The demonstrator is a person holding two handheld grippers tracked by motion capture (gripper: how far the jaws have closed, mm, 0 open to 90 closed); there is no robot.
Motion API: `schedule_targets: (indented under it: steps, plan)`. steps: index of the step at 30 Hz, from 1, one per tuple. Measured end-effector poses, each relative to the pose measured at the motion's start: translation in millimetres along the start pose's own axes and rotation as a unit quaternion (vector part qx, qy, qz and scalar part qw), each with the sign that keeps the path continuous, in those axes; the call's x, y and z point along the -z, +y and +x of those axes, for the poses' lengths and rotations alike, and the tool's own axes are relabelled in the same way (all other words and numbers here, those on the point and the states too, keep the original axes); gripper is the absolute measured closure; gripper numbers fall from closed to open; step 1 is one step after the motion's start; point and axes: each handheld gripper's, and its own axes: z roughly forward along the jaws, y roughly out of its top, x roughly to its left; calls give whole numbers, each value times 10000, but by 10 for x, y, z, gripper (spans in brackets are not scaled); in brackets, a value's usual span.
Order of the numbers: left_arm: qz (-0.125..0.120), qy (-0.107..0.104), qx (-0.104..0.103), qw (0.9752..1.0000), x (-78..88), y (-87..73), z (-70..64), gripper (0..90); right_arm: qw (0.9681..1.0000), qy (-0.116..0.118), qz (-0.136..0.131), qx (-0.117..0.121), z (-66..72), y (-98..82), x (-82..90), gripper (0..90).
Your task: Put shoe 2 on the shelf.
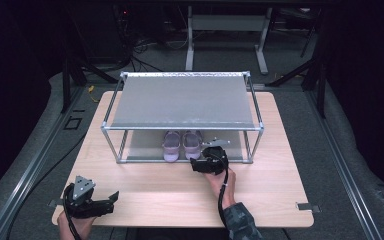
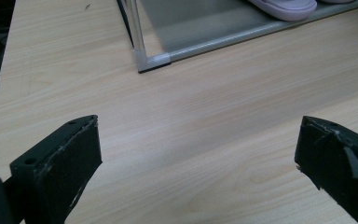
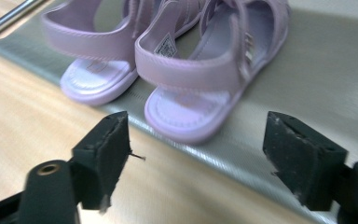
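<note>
Nearest me, my left gripper [image 1: 111, 199] sits low over the front left corner of the table [image 1: 145, 190], its jaws standing wide apart with nothing between them but bare wood; in the left gripper view it looks across the tabletop toward the front left corner of the rack [image 2: 153, 59], well short of it, and I judge it idle for this step. Farther in, my right gripper [image 1: 196, 163] is at the open front of the rack's bottom shelf [image 3: 307, 84], the hand behind it with the wrist roughly level and the sleeve trailing back toward me. Its jaws are also spread wide and hold nothing. Just beyond them lie the pair of lilac sandals [image 1: 182, 145], side by side on the bottom shelf, heels toward me and overhanging the shelf's front edge a little. In the right gripper view the right sandal [image 3: 200, 74] lines up between the jaws, with the left sandal [image 3: 93, 60] just beside it. I take this as the reach for the right sandal, not yet a grasp. The next move, as I judge it, calls for easing forward until the heel or its back strap sits between the pads, then closing without nudging its neighbour or catching the rack's front rail [image 1: 145, 161]. The rack's top shelf [image 1: 180, 102] is bare.
</note>
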Motion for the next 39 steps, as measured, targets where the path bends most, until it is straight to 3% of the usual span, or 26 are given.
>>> schedule_targets:
  steps: [2,3,10,17,20,22,25,27,30,35,36,37,39]
  plan:
    - [-5,-5,-15,10000,-1,11,-5,4,9999,-96,53,33,4,-9,55,180]
    - [-11,-3,-24,10000,-3,16,-10,4,9997,190,-49,112,-22,-36,140,163]
    - [11,-6,-89,10000,-4,41,-29,4,9995,177,-67,244,-67,-70,440,96]
    - [20,39,-79,10000,26,32,-3,4,9992,-1,-191,340,-190,-160,817,44]
    - [32,60,-78,9999,34,27,4,4,9990,-182,-208,340,-311,-277,1037,25]
    - [39,66,-71,9999,32,19,7,4,9989,-225,-213,339,-347,-316,1091,22]
    - [78,63,-59,9999,15,0,4,4,9981,-528,-186,253,-494,-501,1290,16]
    - [119,53,-66,9999,-5,-11,-7,4,9977,-619,-204,208,-531,-553,1331,15]
    - [144,41,-82,9999,-35,-27,-25,4,9963,-855,-120,21,-698,-766,1434,11]
    - [194,40,-89,9998,-79,-46,-47,4,9951,-963,35,-211,-857,-990,1482,0]
    - [185,31,-83,9998,-82,-50,-51,4,9969,-753,-21,-244,-890,-1025,1488,0]
    - [181,30,-83,9998,-85,-56,-54,4,9969,-753,-21,-244,-890,-1025,1488,0]
    - [190,23,-74,9998,-96,-71,-58,4,9945,-1010,-4,-273,-896,-1067,1522,0]
